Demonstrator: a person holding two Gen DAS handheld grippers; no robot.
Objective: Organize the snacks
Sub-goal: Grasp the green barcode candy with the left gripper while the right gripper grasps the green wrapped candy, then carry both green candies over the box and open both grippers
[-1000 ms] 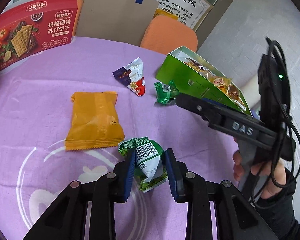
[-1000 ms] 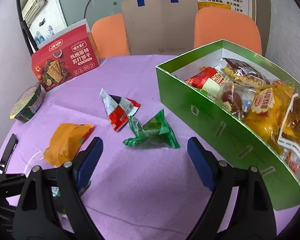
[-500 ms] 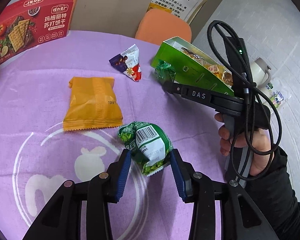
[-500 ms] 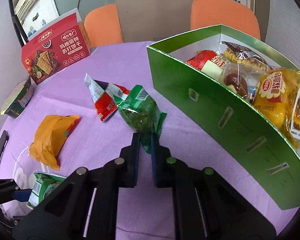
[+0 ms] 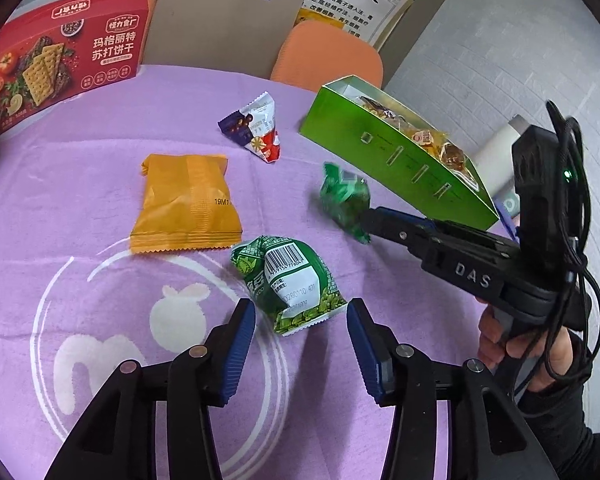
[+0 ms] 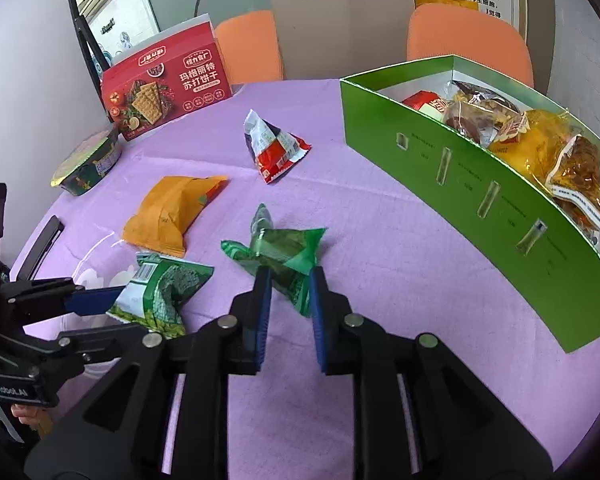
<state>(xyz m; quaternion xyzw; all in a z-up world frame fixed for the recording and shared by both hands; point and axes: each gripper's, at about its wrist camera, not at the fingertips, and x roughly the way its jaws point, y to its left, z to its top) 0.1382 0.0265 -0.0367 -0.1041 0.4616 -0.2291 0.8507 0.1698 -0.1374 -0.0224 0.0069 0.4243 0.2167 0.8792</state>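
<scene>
Two hand-held grippers work over a surface (image 5: 100, 208) covered in purple cloth, where loose snack packets lie beside a green box (image 6: 480, 184) already partly filled with packets. The right gripper (image 6: 286, 284) has the small green triangular packet (image 6: 284, 254) between its jaws; these have just been opening, and the packet's lower corner sits in the narrow gap, though whether the pads press it or merely flank it cannot be told from either view. In the left wrist view that packet (image 5: 346, 202) hangs at the tip of the right gripper, just short of the box's near wall (image 5: 388, 160). The left gripper (image 5: 300, 312) has jaws that have likewise just been opening and now stand apart on either side of the green barcode packet (image 5: 290, 280), clear of it; the packet rests on the surface with its long axis running away from the jaws, tilted toward the orange packet (image 5: 186, 202). A red, white and blue triangular packet (image 5: 256, 132) lies further off, between the orange packet and the box. The deciding relation is that the box lies ahead and to the right of the right gripper's jaws, with its open top above the wall's rim; the right hand is plainly the nearer, so the triangular packet would probably need to clear that rim before release.
</scene>
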